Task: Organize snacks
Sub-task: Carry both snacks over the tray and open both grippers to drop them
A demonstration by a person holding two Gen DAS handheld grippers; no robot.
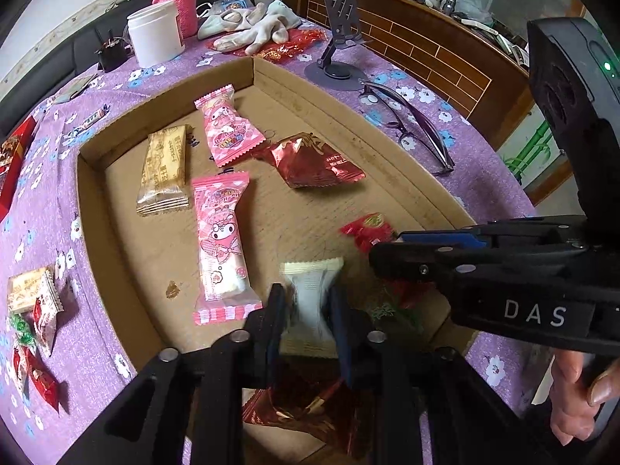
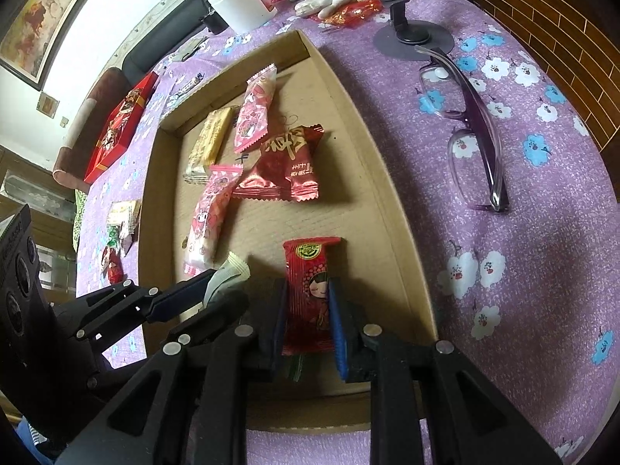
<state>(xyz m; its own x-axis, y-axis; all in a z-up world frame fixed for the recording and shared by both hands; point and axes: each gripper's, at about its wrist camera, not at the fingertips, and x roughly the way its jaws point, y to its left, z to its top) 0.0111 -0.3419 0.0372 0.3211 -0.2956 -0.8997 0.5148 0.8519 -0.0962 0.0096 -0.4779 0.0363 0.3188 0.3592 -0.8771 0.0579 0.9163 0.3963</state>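
I count two pink cartoon-print snack bars (image 1: 221, 244) at my ten and eleven o'clock, one gold wafer pack (image 1: 164, 170), one dark-red foil pouch (image 1: 314, 161), one white sachet (image 1: 312, 302) and one red candy bar (image 2: 310, 294) at twelve.

White snack packet (image 1: 310, 302) and red snack packet (image 2: 310, 294) held upright over cardboard tray (image 2: 391, 201).

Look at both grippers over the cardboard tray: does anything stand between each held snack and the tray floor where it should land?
Nothing visible does. The left gripper holds a white packet, the right gripper a red packet, above bare floor of the cardboard tray.
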